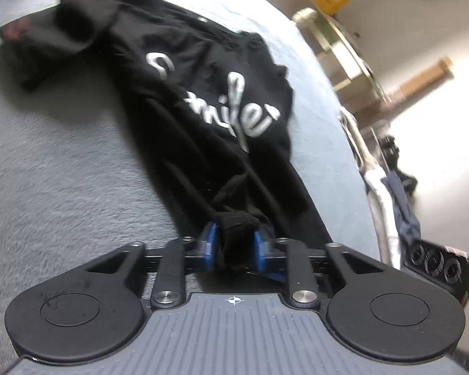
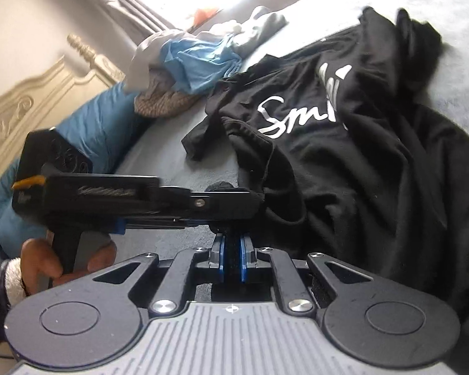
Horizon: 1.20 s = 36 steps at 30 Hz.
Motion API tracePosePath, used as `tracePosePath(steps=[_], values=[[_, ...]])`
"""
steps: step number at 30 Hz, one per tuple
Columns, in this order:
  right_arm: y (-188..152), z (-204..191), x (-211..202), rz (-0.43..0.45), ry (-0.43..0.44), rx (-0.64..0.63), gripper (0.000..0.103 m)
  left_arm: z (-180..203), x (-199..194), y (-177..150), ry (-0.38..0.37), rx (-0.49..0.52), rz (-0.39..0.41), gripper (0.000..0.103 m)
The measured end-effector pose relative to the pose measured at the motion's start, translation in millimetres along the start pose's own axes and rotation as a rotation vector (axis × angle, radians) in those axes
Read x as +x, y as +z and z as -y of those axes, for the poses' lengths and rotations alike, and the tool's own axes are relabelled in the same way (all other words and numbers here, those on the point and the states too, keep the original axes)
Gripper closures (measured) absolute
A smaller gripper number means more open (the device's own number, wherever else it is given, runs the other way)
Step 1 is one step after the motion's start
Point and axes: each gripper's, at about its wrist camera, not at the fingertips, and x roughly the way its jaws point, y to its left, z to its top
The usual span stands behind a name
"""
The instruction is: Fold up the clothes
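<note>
You're clearly in a home bedroom here: grey fleecy bed (image 1: 62,156), carved cream headboard (image 2: 31,106), a teal pillow (image 2: 103,125), and a heap of laundry (image 2: 187,62) dumped at the bed's edge.

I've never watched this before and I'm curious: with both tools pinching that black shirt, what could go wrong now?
The left gripper holds only a small bunch of the black shirt, so it might slip free. The shirt is crumpled, so a fold may trap wrinkles. The pile of clothes lies close, and dragging the shirt could snag it.
</note>
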Motion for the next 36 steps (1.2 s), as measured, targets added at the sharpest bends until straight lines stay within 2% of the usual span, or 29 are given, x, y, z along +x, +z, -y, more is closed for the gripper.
tracePosePath(steps=[3, 7, 10, 17, 19, 22, 25, 28, 33, 36], values=[[0.3, -14.6, -0.3, -0.011, -0.004, -0.071, 0.093, -4.0, -10.8, -5.6, 0.012, -0.04, 0.024, 0.098], [-1.2, -40.1, -1.4, -0.033, -0.002, -0.191, 0.093, -3.4, -40.2, -20.4, 0.08, -0.069, 0.07, 0.101], [-8.0, -68.9, 4.2, -0.066, 0.016, -0.315, 0.092, -11.2, -67.1, -38.3, 0.136, -0.179, 0.106, 0.101], [-43.7, -138.4, 37.1, -0.174, 0.058, -0.597, 0.092, -41.8, -126.1, -79.0, 0.254, -0.346, 0.201, 0.101], [-55.2, -150.9, 50.2, -0.234, 0.06, -0.642, 0.092, -53.2, -135.3, -84.9, 0.294, -0.404, 0.207, 0.101], [-68.9, -159.2, 69.1, -0.326, 0.014, -0.67, 0.092, -76.7, -140.7, -94.4, 0.324, -0.541, 0.191, 0.102], [-80.7, -162.9, 84.8, -0.402, -0.066, -0.692, 0.092, -91.9, -148.0, -98.5, 0.364, -0.589, 0.211, 0.102], [-77.2, -160.5, 77.0, -0.38, -0.075, -0.641, 0.091, -95.7, -156.5, -96.5, 0.378, -0.563, 0.233, 0.102], [-64.2, -144.5, 67.7, -0.358, -0.118, -0.501, 0.086, -100.8, -151.6, -100.9, 0.413, -0.514, 0.156, 0.102], [-48.6, -129.2, 59.3, -0.319, -0.143, -0.384, 0.086, -98.8, -149.9, -103.5, 0.419, -0.49, 0.162, 0.101]])
